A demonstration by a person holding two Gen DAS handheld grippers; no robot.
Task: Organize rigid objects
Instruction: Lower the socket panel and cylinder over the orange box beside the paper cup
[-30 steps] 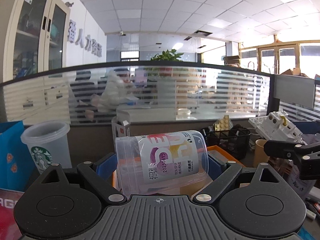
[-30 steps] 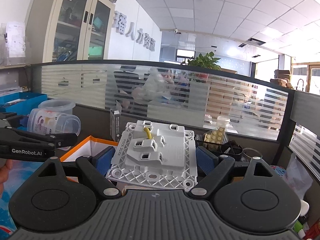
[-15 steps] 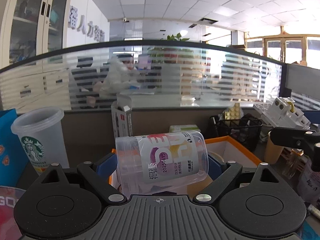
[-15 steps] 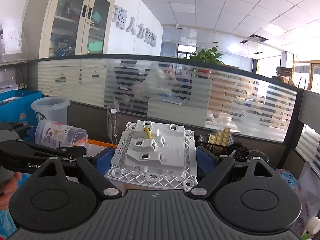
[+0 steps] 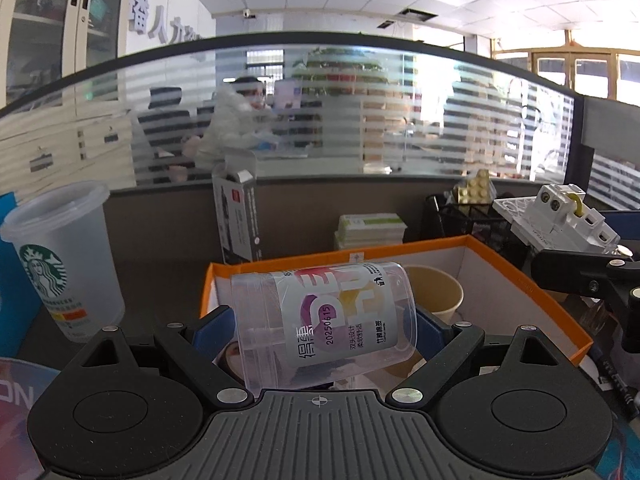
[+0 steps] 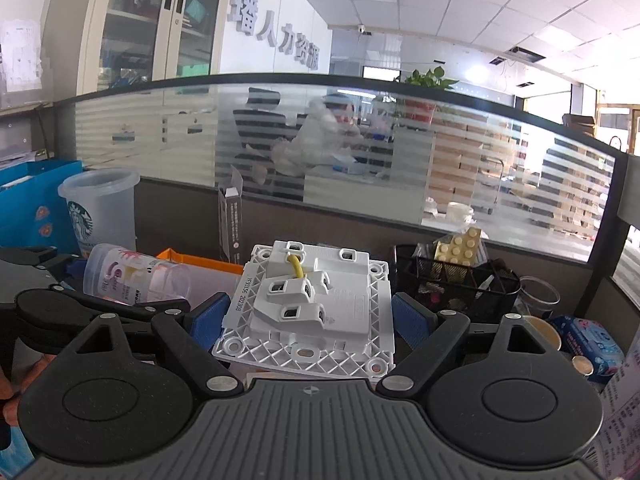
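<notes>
Gripping a clear cylindrical plastic cup [image 5: 324,320]; ribbed white socket [image 6: 308,308] clamped.

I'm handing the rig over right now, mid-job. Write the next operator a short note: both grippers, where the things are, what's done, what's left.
Left gripper: shut on the clear labelled cup, held sideways over the near edge of the orange box.
Right gripper: shut on the white wall switch, back side up, beside the left one, near the box.
Done: a paper cup already sits in the box.
Left: neither held item is in the box yet; probably lower and release each. The Starbucks cup stands outside, left of the box; the black mesh basket of small items sits to its right.
</notes>
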